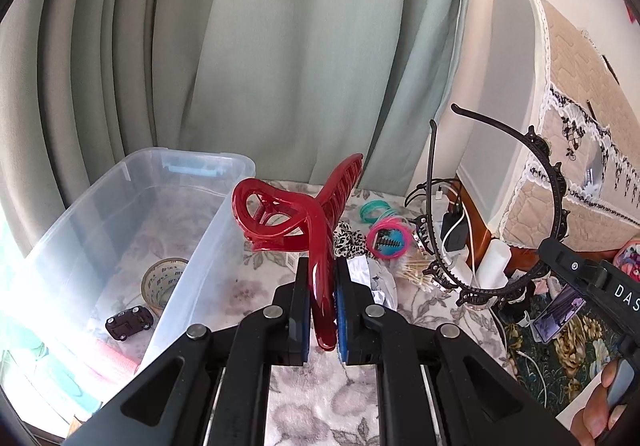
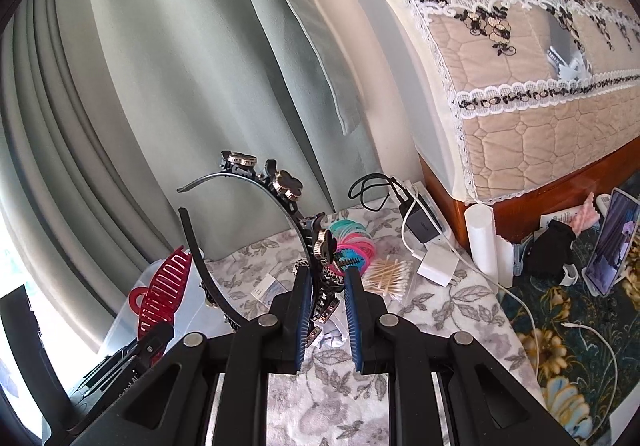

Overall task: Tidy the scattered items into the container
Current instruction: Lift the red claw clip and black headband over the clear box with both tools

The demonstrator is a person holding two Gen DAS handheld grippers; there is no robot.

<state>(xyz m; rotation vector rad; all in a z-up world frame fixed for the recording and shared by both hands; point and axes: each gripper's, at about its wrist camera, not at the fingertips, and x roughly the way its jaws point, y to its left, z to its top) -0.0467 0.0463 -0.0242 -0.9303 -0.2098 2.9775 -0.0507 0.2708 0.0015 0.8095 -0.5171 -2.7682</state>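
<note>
My left gripper point(image 1: 323, 266) is shut on the lower arm of a large red hair claw clip point(image 1: 288, 214), which hangs above the floral cloth beside a clear plastic container point(image 1: 188, 156). A tape roll point(image 1: 162, 282) and a small dark toy car point(image 1: 129, 323) lie inside the container. My right gripper point(image 2: 328, 272) is shut on a black headband point(image 2: 280, 182) with flower ornaments, held up off the table. From the right wrist view, the red claw clip point(image 2: 164, 286) and the left gripper point(image 2: 158, 334) show at the lower left, near the container point(image 2: 124, 318).
On the floral cloth point(image 2: 328, 406) lie pink and teal hair ties point(image 2: 354, 242), cotton swabs point(image 2: 388, 274), a leopard-print scrunchie point(image 1: 350, 240) and crumpled paper. A charger with cables point(image 2: 420, 222), a white cylinder point(image 2: 482, 238) and a propped phone point(image 2: 612, 246) stand at the right. A curtain hangs behind.
</note>
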